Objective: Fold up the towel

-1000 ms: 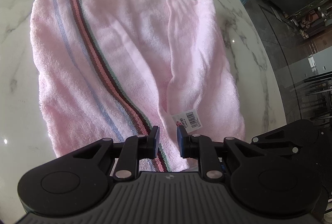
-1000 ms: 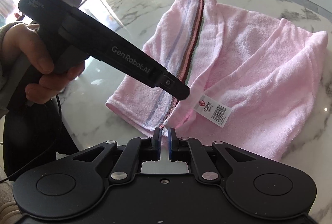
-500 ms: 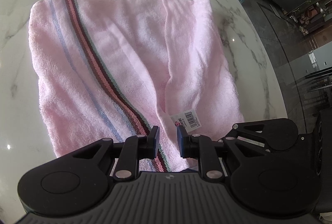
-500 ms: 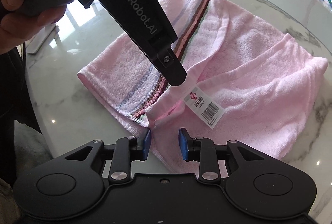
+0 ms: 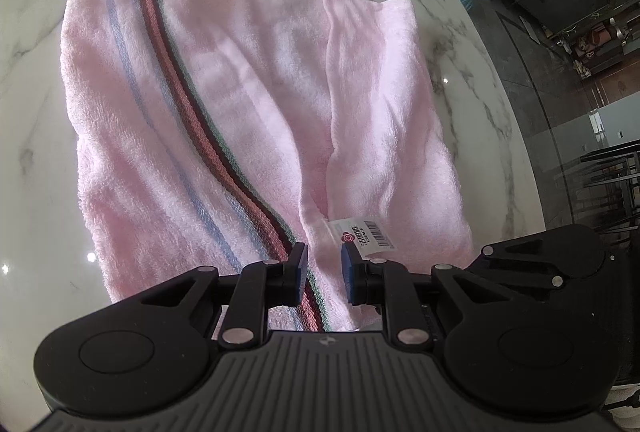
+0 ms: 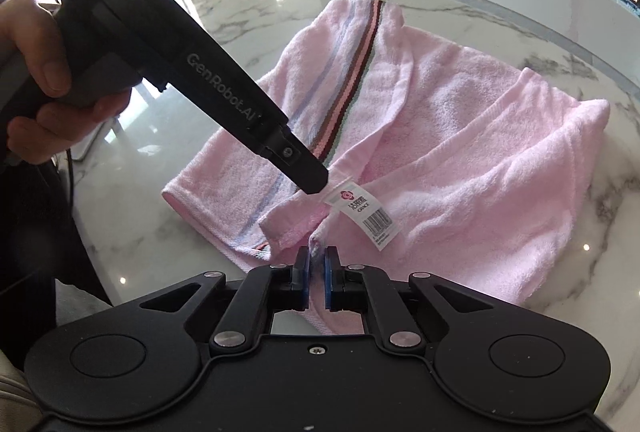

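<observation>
1. Lying rumpled on the marble table, the pink towel is roughly halved, top layer skewed with a long crease. Risk: lifting now carries the skew into the next fold.
2. Left gripper: jaws spread, straddling the near hem beside the stripe band, gripping nothing. Risk: if it shuts late or catches only one layer, the towel may hang from a single corner.
3. Right gripper: jaws pinching a thin nip of the towel's near corner. Risk: so little cloth may slip out under tension.
4. Paper tag sits just beside the pinch; it could get snagged or folded outward.
</observation>
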{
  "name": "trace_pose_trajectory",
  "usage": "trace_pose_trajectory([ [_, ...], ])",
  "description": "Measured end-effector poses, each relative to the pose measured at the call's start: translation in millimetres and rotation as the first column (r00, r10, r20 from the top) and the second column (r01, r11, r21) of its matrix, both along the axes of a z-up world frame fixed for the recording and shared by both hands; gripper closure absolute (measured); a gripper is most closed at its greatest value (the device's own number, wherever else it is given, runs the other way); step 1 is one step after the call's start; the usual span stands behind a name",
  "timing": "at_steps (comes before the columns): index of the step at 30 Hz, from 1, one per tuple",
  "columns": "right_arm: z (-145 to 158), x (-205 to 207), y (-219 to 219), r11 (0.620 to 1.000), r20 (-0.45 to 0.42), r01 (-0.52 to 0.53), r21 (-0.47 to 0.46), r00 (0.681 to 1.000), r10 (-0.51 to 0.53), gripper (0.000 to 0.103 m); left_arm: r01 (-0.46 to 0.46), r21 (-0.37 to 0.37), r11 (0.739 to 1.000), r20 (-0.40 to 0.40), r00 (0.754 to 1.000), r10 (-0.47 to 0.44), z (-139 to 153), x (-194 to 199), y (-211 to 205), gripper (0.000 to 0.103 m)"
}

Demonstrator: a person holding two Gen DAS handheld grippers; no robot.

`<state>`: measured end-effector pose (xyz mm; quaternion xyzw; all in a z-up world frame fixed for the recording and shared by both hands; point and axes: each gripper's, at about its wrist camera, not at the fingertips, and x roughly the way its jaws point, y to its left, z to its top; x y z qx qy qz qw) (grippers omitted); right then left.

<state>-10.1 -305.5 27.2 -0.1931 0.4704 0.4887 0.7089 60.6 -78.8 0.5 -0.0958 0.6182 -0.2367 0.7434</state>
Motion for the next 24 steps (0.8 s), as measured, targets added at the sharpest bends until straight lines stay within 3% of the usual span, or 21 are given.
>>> trace_pose_trajectory([
  [5,4.3,-3.1,3.1,1.0,0.006,0.017,0.01,1.0,-0.017,0.1,-0.037,-0.003,0.999,0.0,0.999,0.037,5.5,2.3,12.0,0.086],
  [16,-2.7,-2.4,0.4,0.999,-0.016,0.034,0.0,0.999,-0.034,0.1,-0.088,-0.085,0.992,-0.146,0.986,0.075,-26.3,4.7,0.7,0.086],
  [21,-6.1,-0.3,-1.2,0.999,-0.017,0.037,-0.005,0.999,-0.037,0.1,-0.096,-0.09,0.991,-0.144,0.986,0.083,-28.6,6.5,-6.4,0.086],
  [24,-9.3,0.8,-0.3,0.999,-0.021,0.039,-0.01,0.999,-0.039,0.097,-0.088,-0.094,0.992,-0.144,0.987,0.074,-30.3,6.2,-12.4,0.099],
])
